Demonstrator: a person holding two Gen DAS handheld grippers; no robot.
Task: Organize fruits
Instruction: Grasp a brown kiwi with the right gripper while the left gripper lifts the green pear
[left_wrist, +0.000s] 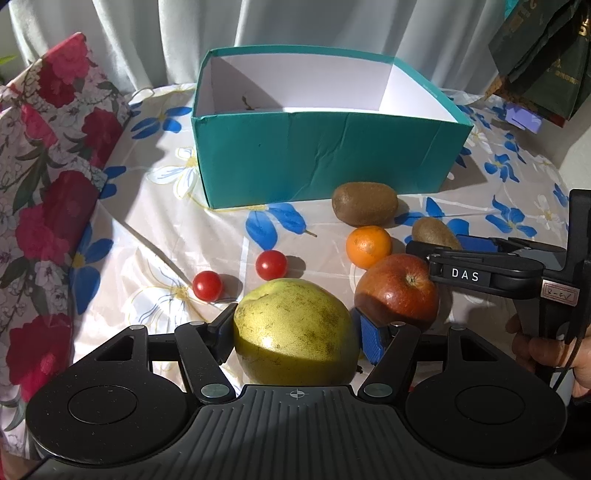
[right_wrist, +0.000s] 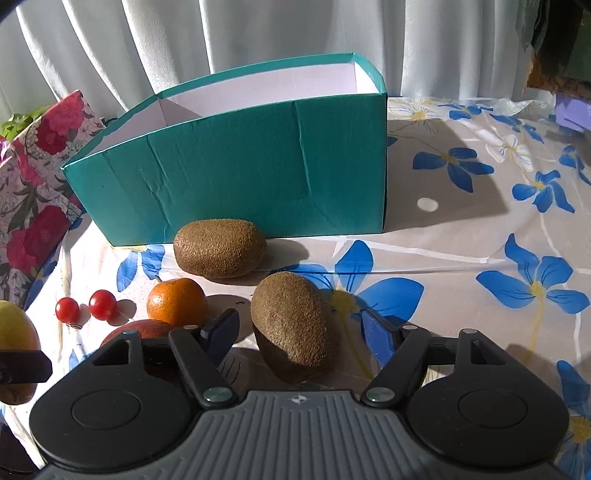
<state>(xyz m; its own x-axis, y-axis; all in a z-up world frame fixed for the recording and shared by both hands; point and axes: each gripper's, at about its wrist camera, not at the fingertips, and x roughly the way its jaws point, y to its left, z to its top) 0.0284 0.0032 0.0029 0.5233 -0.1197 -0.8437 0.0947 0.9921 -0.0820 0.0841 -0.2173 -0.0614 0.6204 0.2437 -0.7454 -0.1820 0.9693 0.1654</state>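
My left gripper (left_wrist: 295, 336) is shut on a yellow-green pear (left_wrist: 291, 332), both pads pressed to its sides. My right gripper (right_wrist: 301, 334) stands open around a kiwi (right_wrist: 295, 328) on the cloth, with a gap on each side. In the left wrist view that right gripper (left_wrist: 443, 254) reaches in from the right over the same kiwi (left_wrist: 432, 230). A second kiwi (left_wrist: 365, 204), a tangerine (left_wrist: 368, 246), a red apple (left_wrist: 397, 291) and two cherry tomatoes (left_wrist: 207, 285) (left_wrist: 271, 264) lie in front of the teal box (left_wrist: 321, 158).
A flowered tablecloth (right_wrist: 461, 258) covers the table. A red floral bag (left_wrist: 48, 184) stands at the left and a dark green bag (left_wrist: 543, 55) at the back right. A curtain (right_wrist: 221, 37) hangs behind the teal box (right_wrist: 258, 166). A person's hand (left_wrist: 546, 350) holds the right gripper.
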